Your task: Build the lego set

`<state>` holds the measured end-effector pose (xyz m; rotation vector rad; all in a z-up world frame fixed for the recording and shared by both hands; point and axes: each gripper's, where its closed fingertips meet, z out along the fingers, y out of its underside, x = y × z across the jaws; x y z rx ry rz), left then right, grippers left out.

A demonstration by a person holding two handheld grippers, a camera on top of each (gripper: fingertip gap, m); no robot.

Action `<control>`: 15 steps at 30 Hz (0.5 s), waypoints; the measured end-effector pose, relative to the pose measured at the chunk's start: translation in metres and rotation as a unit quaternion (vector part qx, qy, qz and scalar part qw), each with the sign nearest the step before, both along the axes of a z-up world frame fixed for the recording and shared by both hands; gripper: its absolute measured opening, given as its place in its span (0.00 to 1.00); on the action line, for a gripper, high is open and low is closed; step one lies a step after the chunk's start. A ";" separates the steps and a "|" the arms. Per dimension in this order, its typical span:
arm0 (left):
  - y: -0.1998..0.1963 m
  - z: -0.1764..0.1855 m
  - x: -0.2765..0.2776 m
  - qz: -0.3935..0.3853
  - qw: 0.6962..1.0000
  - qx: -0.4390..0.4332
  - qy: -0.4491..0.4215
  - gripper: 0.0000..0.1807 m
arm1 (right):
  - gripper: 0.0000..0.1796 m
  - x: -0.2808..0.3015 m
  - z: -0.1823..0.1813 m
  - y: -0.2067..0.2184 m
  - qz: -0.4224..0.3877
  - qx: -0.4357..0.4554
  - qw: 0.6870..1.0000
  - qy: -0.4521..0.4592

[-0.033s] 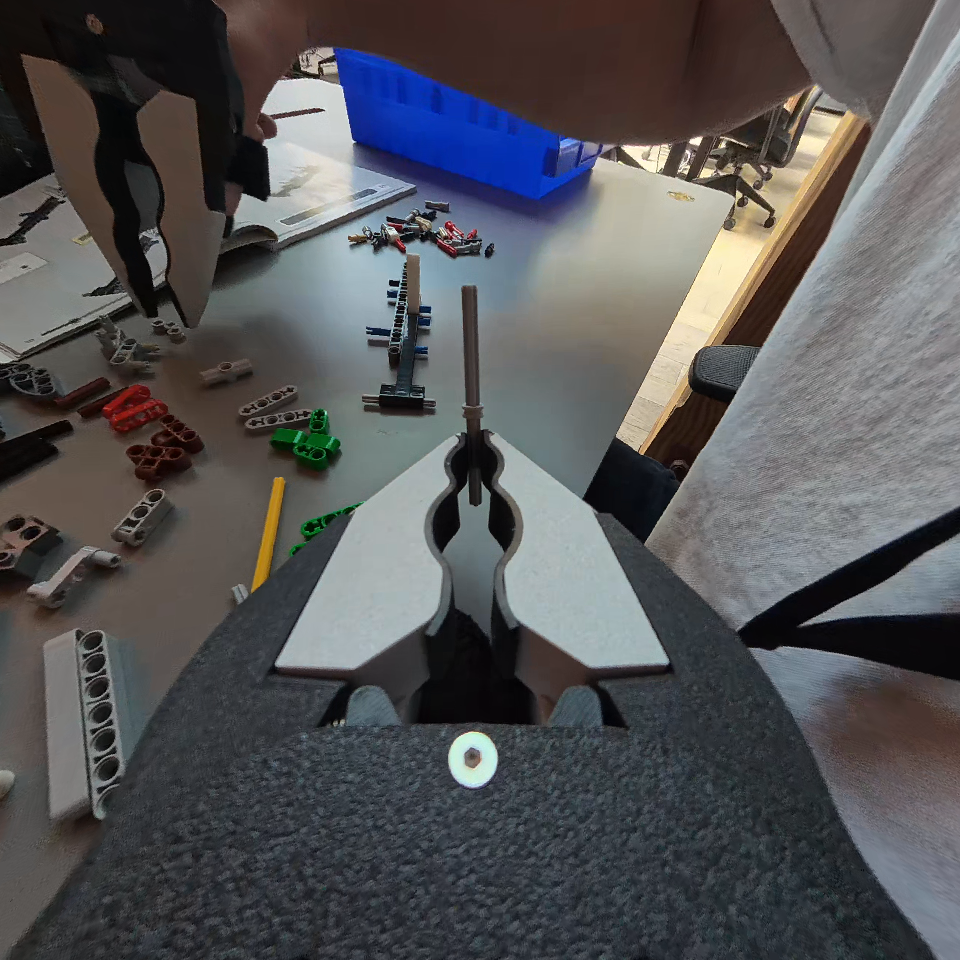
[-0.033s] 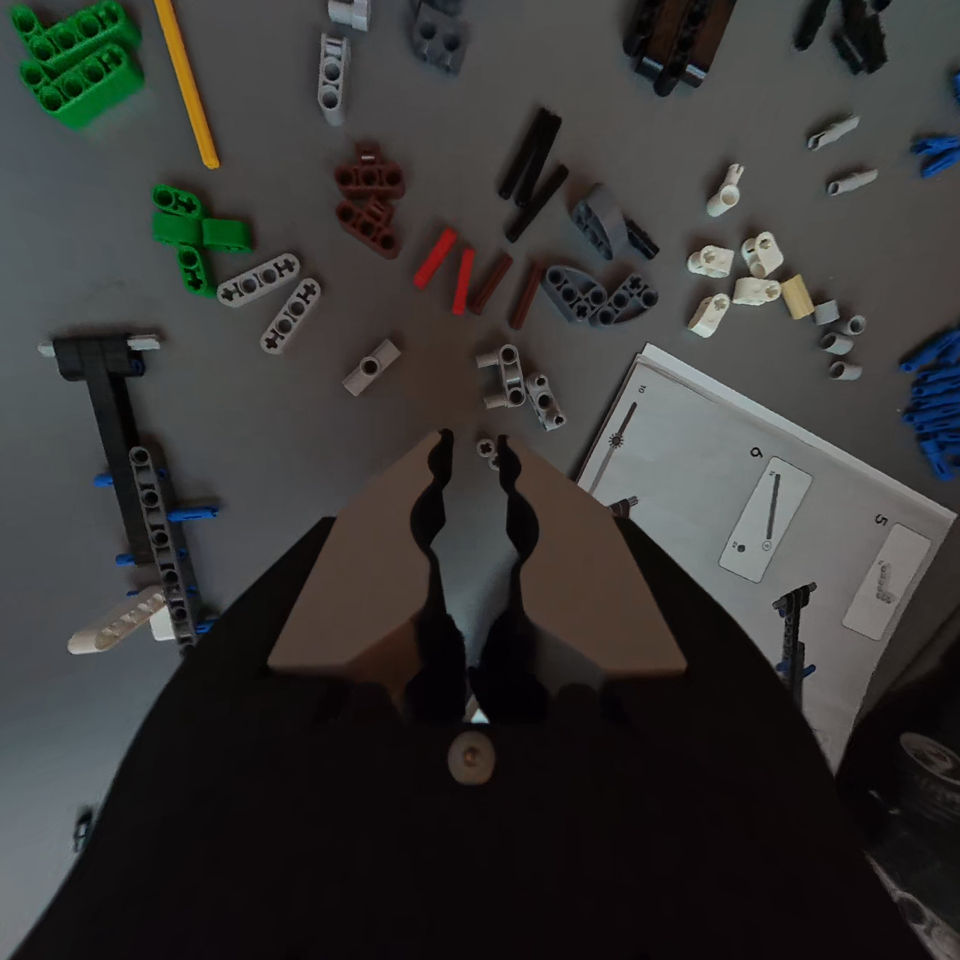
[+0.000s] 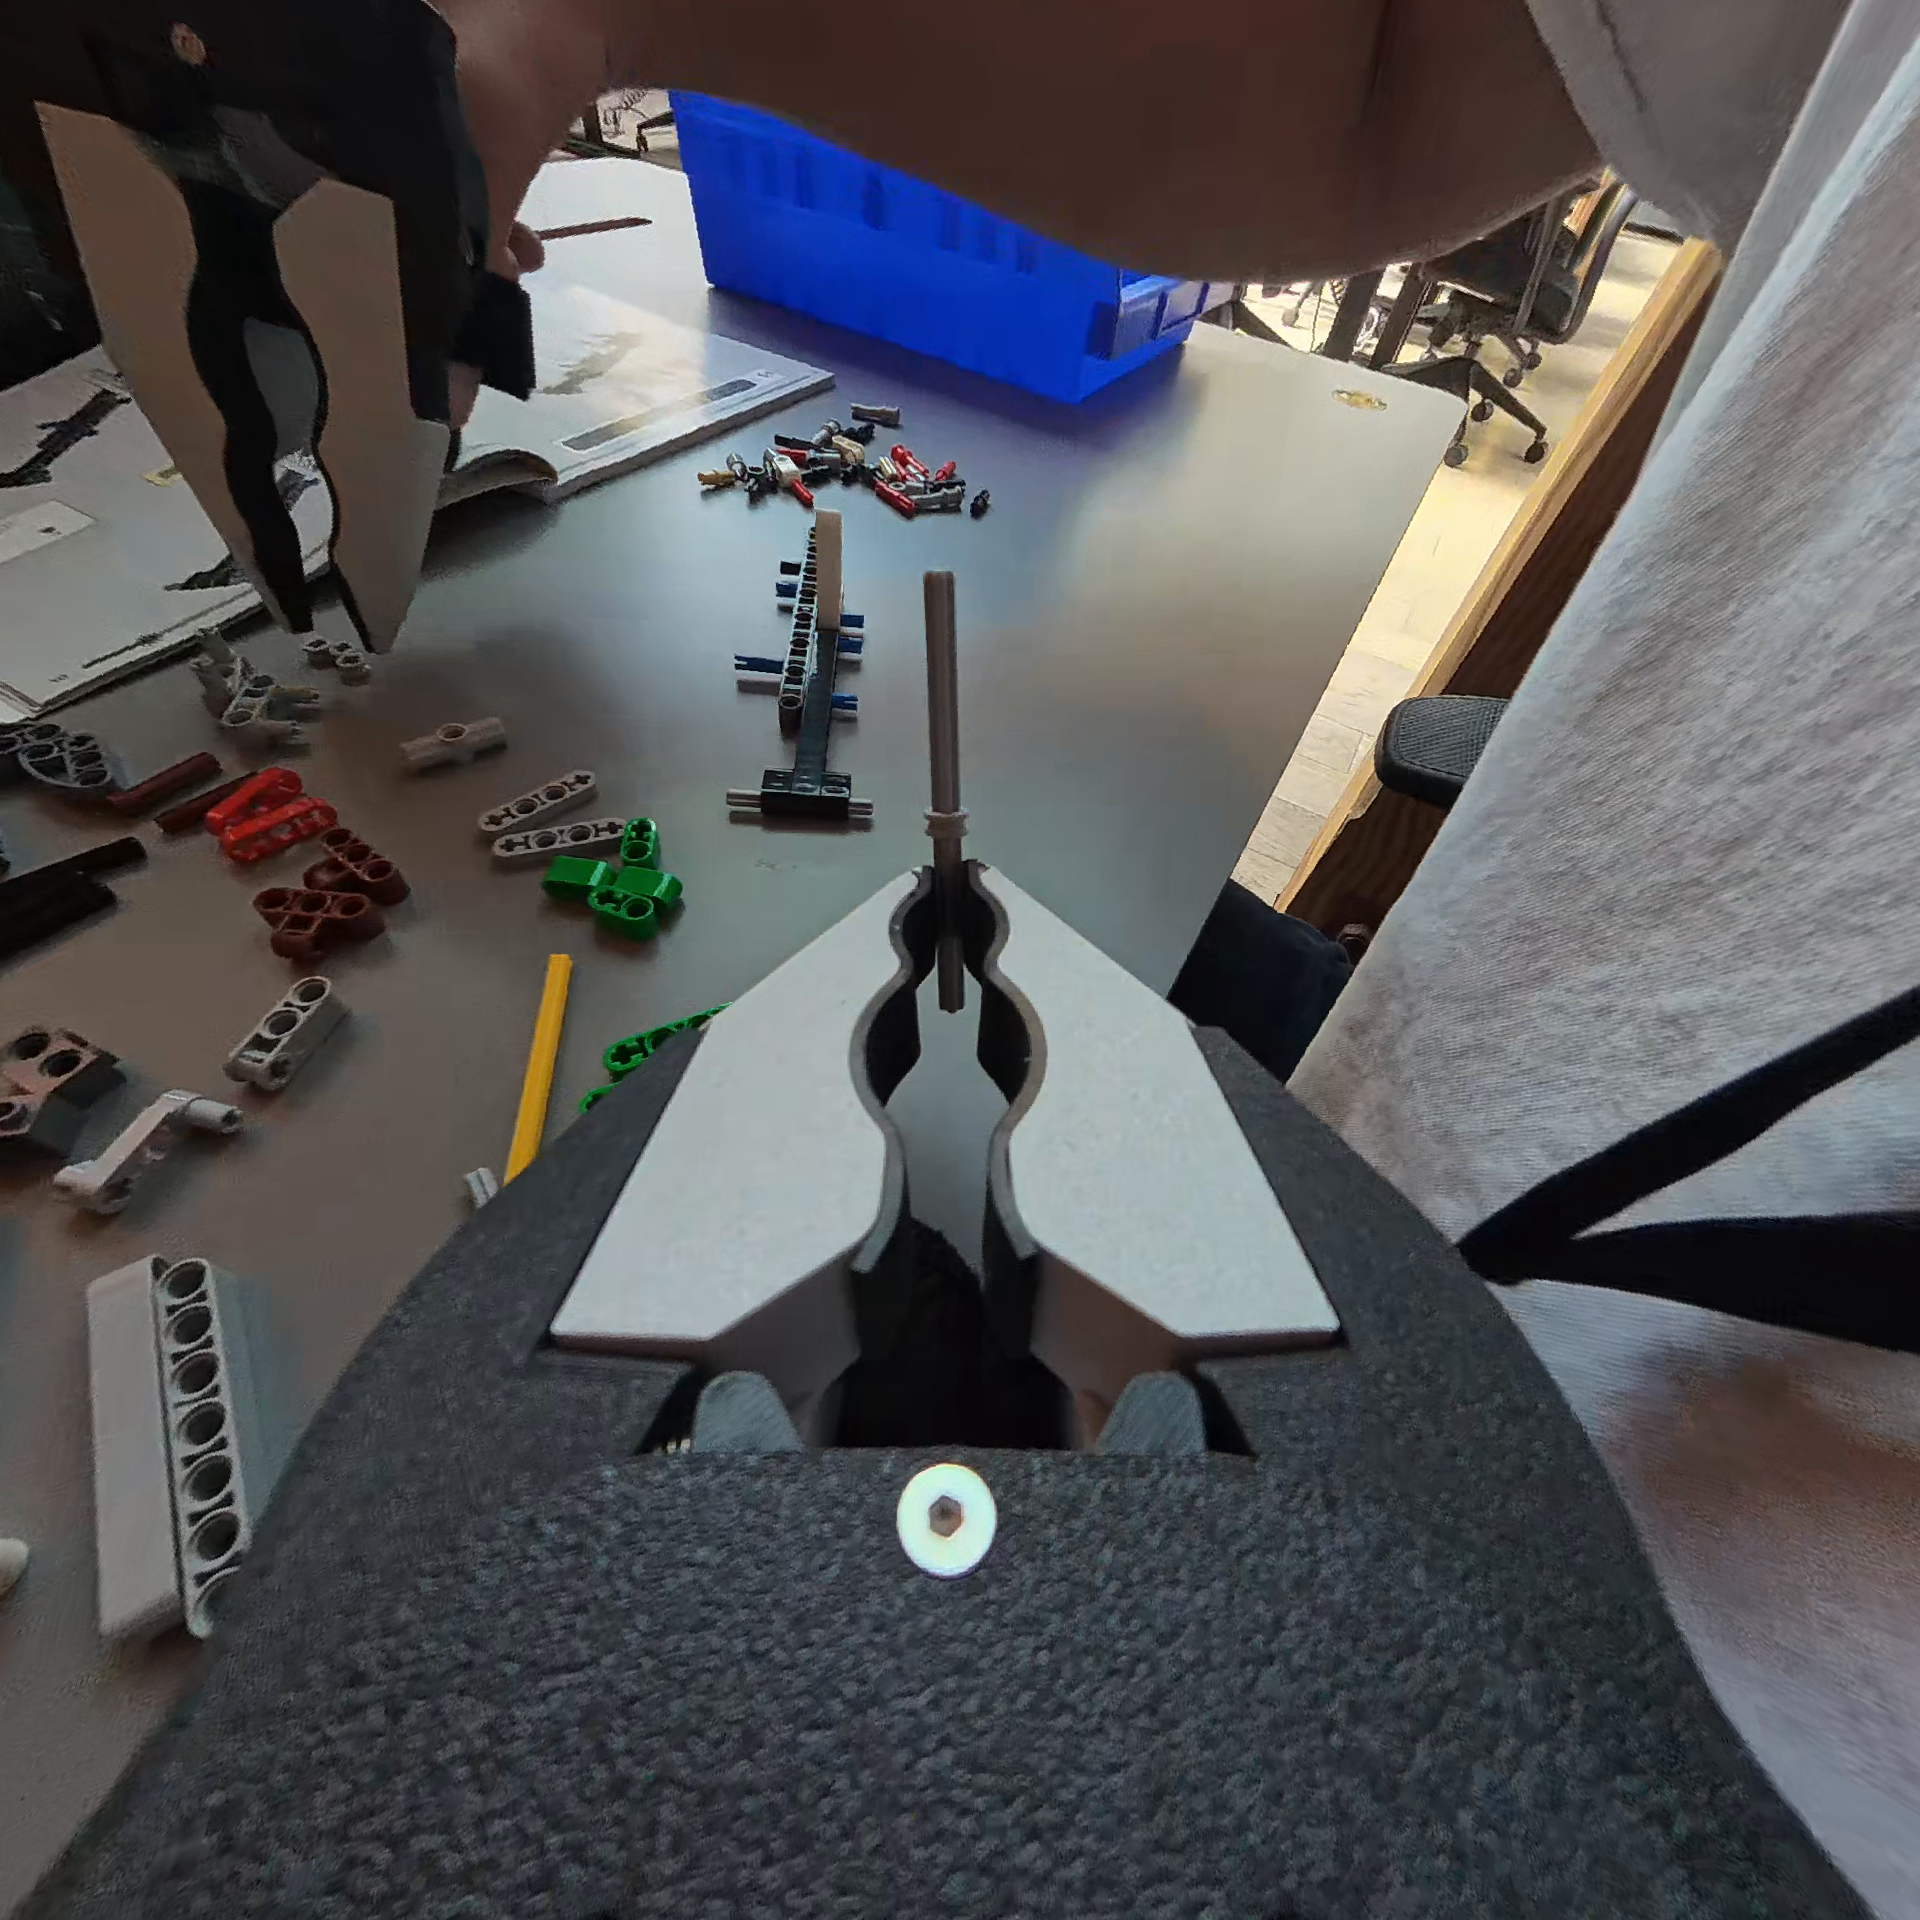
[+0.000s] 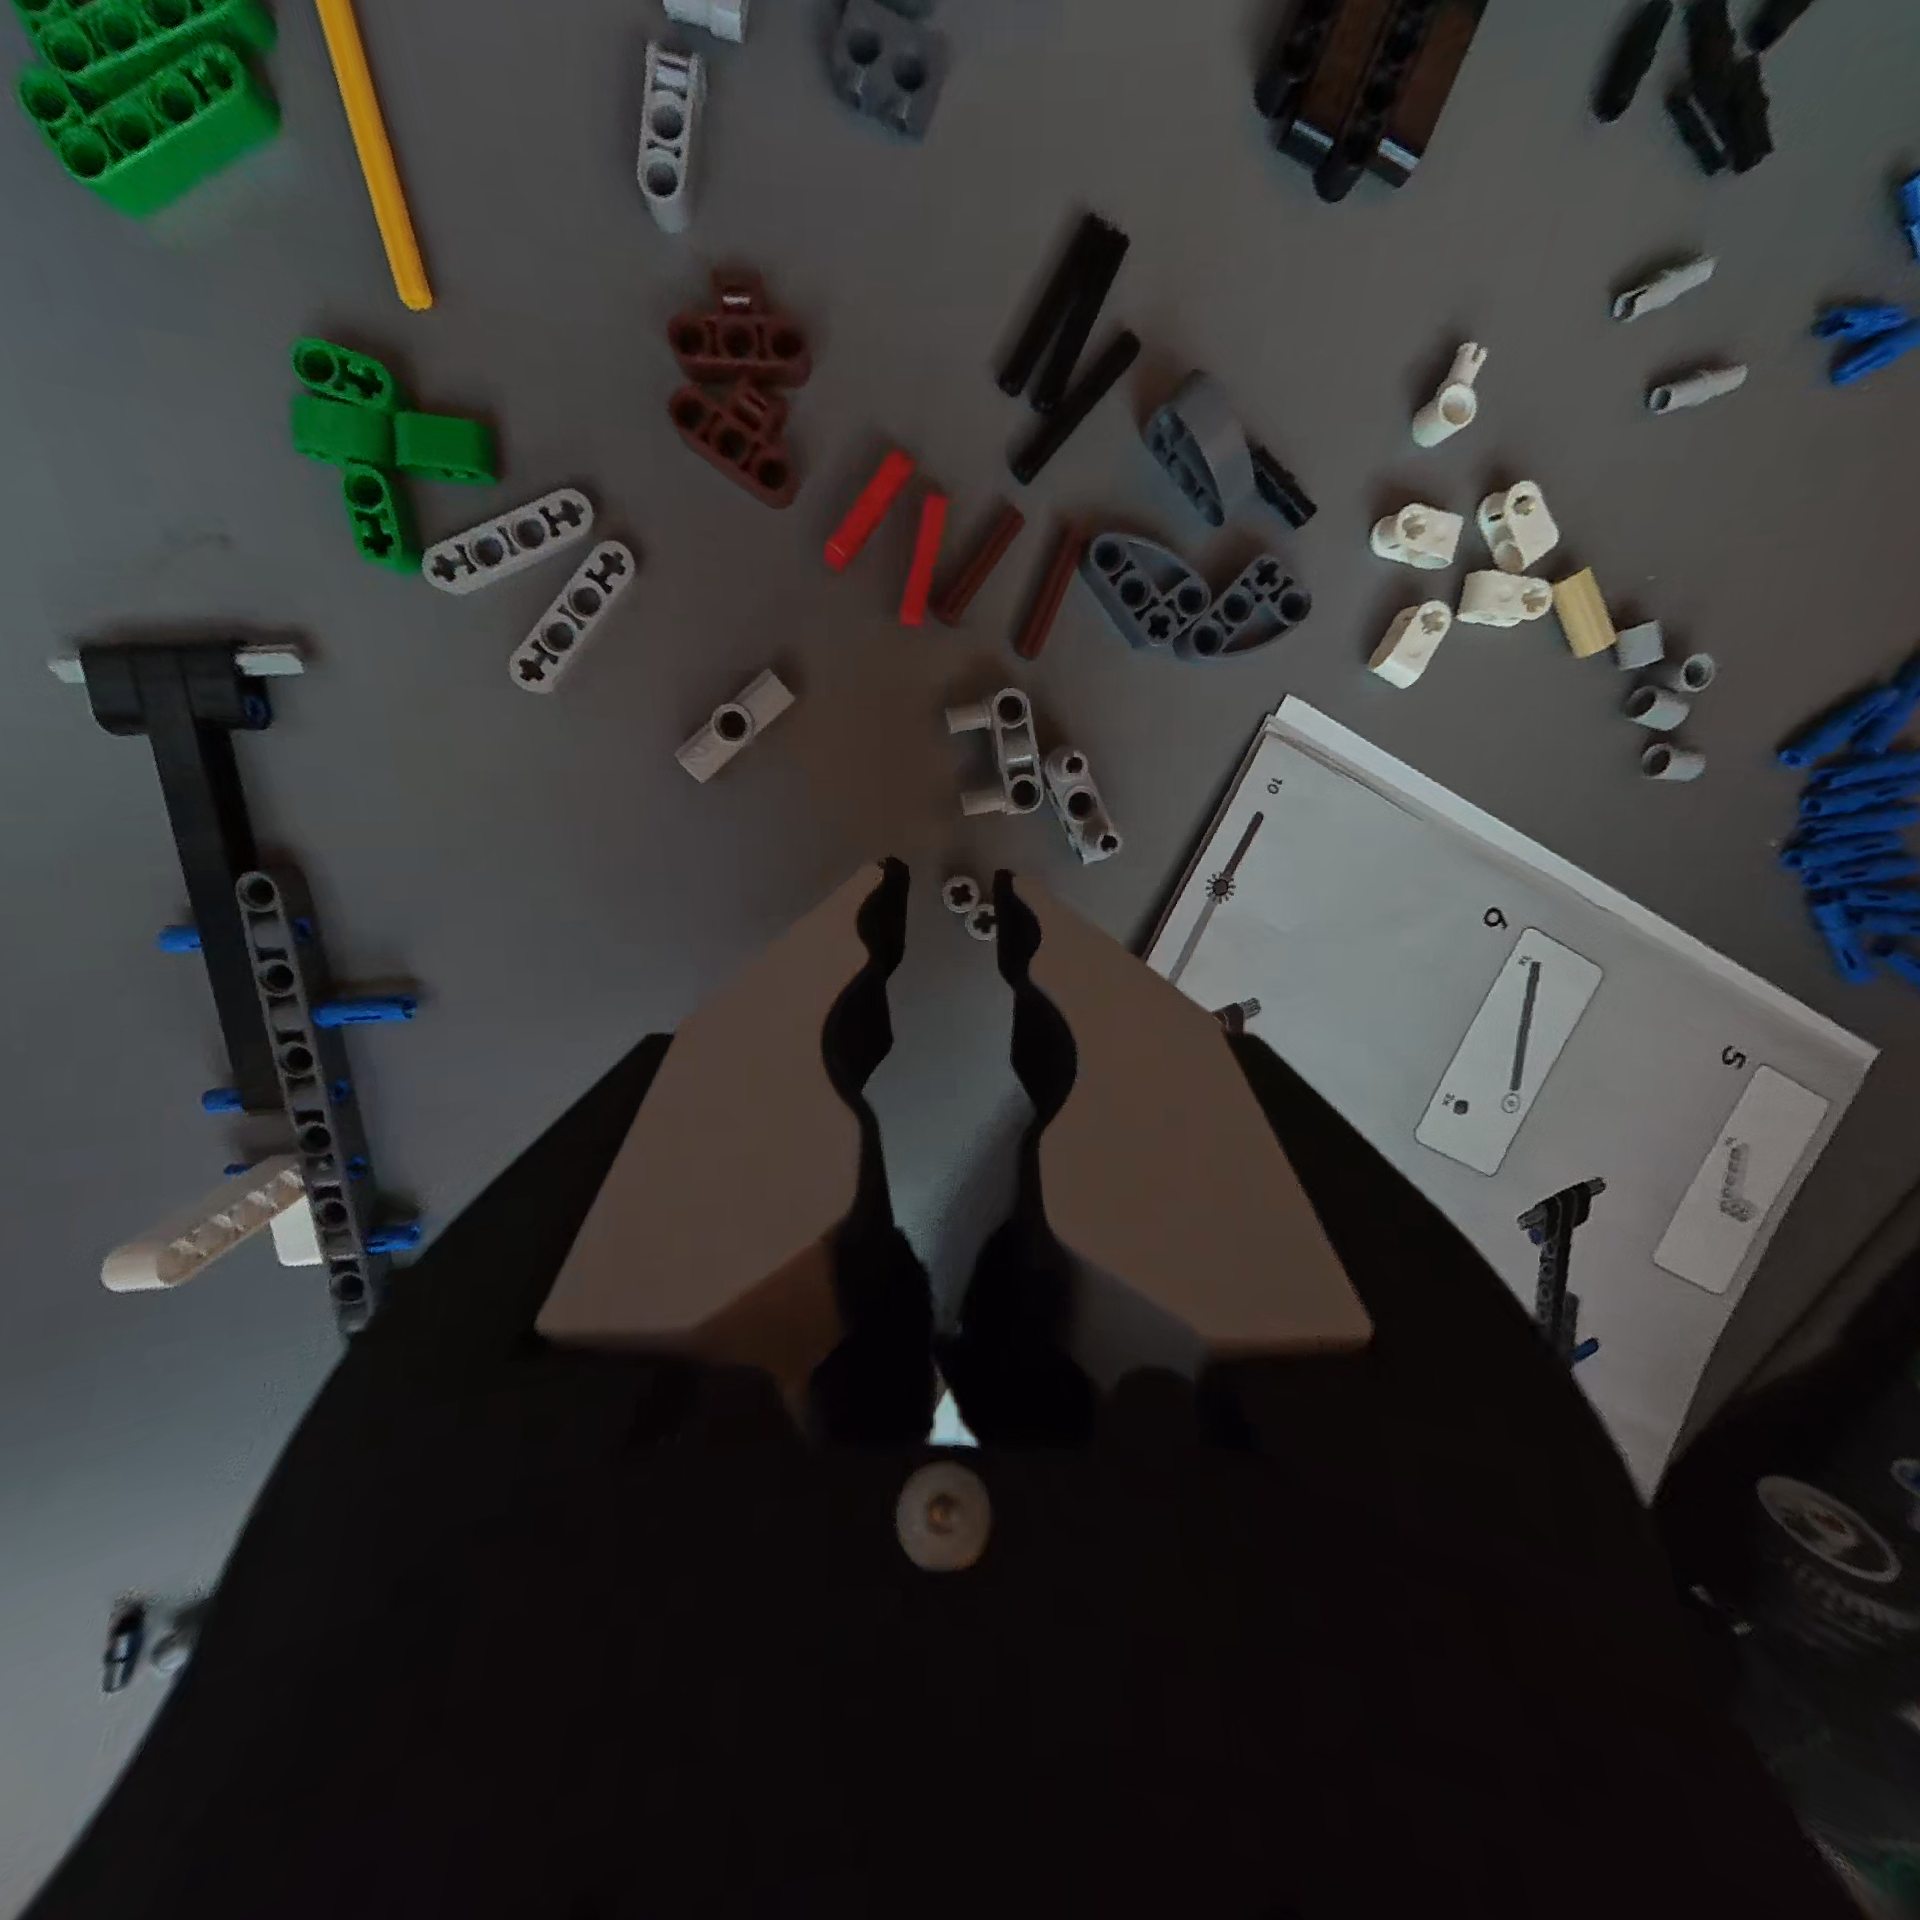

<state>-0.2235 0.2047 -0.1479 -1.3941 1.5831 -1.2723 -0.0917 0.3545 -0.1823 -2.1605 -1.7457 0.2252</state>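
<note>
My left gripper (image 3: 945, 883) is shut on a long grey axle (image 3: 940, 707) with a small bush on it. It holds the axle upright above the table's right part. My right gripper (image 4: 945, 888) is open and empty, pointing down at the table. Two small grey bushes (image 4: 971, 906) lie on the table right below the gap between its tips. In the left wrist view the right gripper (image 3: 332, 623) hangs at the upper left, over those bushes (image 3: 338, 655). The part-built black and grey beam with blue pins (image 4: 260, 987) lies flat; it also shows in the left wrist view (image 3: 816, 665).
Loose pieces lie spread over the grey table: green connectors (image 4: 384, 447), red axles (image 4: 883, 520), a yellow rod (image 4: 374, 156), white connectors (image 4: 1475, 571), blue pins (image 4: 1860, 821). An open instruction booklet (image 4: 1455, 987) lies at the right. A blue bin (image 3: 914, 260) stands at the back. Some 20 cm of space lies between my two pairs of fingers. From the left gripper's tips to the yellow rod (image 4: 374, 156) is close to 9 cm. It is also in sight in the left wrist view (image 3: 538, 1019).
</note>
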 end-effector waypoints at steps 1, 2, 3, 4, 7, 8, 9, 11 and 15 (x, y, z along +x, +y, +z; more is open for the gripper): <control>0.000 0.000 0.000 0.000 1.000 -0.002 0.001 0.02 | 0.08 -0.001 0.000 0.000 0.016 0.002 1.000 -0.003; 0.000 0.000 0.000 -0.001 1.000 -0.003 0.003 0.02 | 0.07 0.000 -0.002 0.000 0.029 0.002 1.000 -0.009; 0.000 -0.001 0.000 -0.002 1.000 -0.003 0.006 0.02 | 0.07 0.000 -0.004 0.001 0.038 0.003 0.999 -0.017; -0.001 -0.002 0.001 -0.004 1.000 -0.002 0.009 0.02 | 0.07 0.001 -0.005 0.002 0.046 0.004 0.999 -0.023; -0.002 -0.002 0.001 -0.008 1.000 -0.003 0.015 0.02 | 0.07 0.006 -0.011 0.004 0.058 -0.005 0.998 -0.035; -0.002 -0.001 0.001 -0.009 1.000 -0.005 0.015 0.02 | 0.07 0.005 -0.010 0.003 0.059 -0.013 0.998 -0.026; -0.001 0.001 0.001 -0.009 1.000 -0.006 0.015 0.02 | 0.07 0.004 -0.011 0.002 0.059 -0.019 0.998 -0.021; 0.000 0.008 0.002 -0.011 1.000 0.001 0.011 0.02 | 0.07 0.005 -0.011 0.001 0.061 -0.023 0.998 -0.023; 0.003 0.018 0.007 -0.014 1.000 0.004 -0.006 0.02 | 0.04 0.005 -0.011 -0.002 0.064 -0.031 0.997 -0.020</control>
